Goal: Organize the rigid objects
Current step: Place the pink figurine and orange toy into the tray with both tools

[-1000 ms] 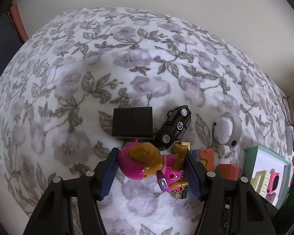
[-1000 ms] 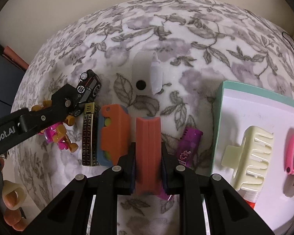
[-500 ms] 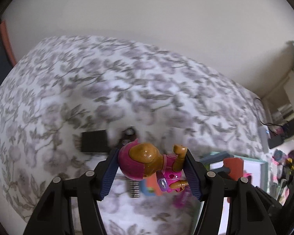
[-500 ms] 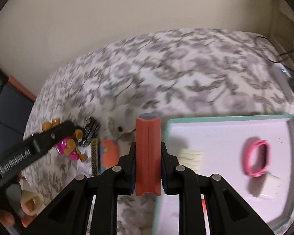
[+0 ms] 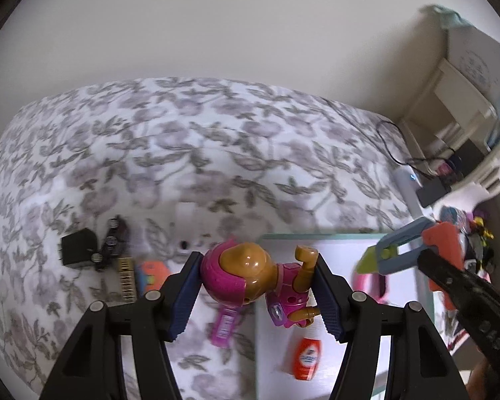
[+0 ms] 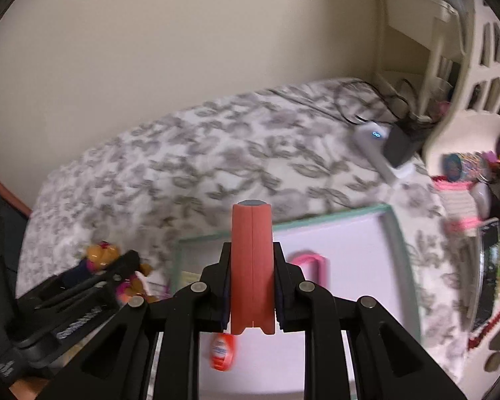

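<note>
My left gripper [image 5: 258, 280] is shut on a pink and tan toy figure [image 5: 246, 278], held in the air over the left rim of the teal-edged white tray [image 5: 320, 236]. My right gripper [image 6: 251, 286] is shut on an orange clip [image 6: 251, 260], held upright above the tray [image 6: 395, 230]. The left wrist view shows that clip [image 5: 440, 243] at the right, with blue and green tips. In the tray lie a small orange bottle [image 5: 306, 358] and a pink band [image 6: 308, 260]. The left gripper with the figure [image 6: 100, 255] appears at the lower left of the right wrist view.
On the flowered bedspread [image 5: 183, 153] to the left lie a black charger [image 5: 78, 248], a black toy car [image 5: 115, 238], a gold-patterned piece [image 5: 126, 280], an orange and blue item [image 5: 151, 271] and a purple item [image 5: 225, 325]. A white power strip [image 6: 376, 146] and shelves [image 6: 450, 50] stand at the right.
Both grippers have lifted and swung right toward the tray, each keeping its object. The bed items have slid left and lower in view, and the tray now lies under both grippers.
</note>
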The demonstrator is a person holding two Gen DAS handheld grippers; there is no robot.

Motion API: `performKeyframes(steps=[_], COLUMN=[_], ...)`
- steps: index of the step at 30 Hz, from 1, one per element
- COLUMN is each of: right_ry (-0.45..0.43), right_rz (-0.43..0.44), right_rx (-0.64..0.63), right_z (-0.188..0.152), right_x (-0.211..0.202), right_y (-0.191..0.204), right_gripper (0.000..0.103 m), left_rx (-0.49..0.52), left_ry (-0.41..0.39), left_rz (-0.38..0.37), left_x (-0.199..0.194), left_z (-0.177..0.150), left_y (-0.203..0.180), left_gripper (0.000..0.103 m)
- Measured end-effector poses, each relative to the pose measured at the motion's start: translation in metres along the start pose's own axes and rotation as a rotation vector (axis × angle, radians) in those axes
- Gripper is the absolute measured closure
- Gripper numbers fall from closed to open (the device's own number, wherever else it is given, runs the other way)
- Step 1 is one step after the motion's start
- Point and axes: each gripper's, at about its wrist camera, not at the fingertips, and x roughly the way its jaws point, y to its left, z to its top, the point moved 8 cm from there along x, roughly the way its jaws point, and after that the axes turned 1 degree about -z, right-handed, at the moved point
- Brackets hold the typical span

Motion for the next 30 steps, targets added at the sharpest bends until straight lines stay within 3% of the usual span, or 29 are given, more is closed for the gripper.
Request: performKeyframes(steps=[8, 20, 22, 24, 26, 30], right_ry=[0.146, 0.216, 0.213, 0.206, 0.206, 0.185], right_rz=[-0.018, -0.01, -0.023, -0.044, -0.048, -0.049], right_rx=[0.057, 0.111, 0.11, 0.118, 0.131, 0.143], right_z=[-0.028, -0.044, -0.044, -0.042, -0.041, -0.036], right_x=[0.047, 0.075, 0.074, 0.073, 0.072, 0.067], right_y=[-0.031, -0.046, -0.048, -0.052, -0.056, -0.058], right_gripper=[0.082, 0.077, 0.076, 0.068, 0.054, 0.053], left_rx=[0.077, 0.035, 0.036, 0.028, 0.013, 0.011], left_ry=[0.046, 0.132, 0.134, 0.134, 0.136, 0.131], left_rz=[-0.039, -0.064, -0.06, -0.061, -0.079, -0.078], left_x=[0.023, 0.057, 0.057, 0.056, 0.054, 0.049], left_z=[-0.013, -0.031, -0.031, -0.031, -0.029, -0.027], left_y=[-0.042, -0.044, -0.044, -0.042, -0.04, -0.038], left_gripper=[0.036, 0.035, 0.031, 0.027, 0.026, 0.026])
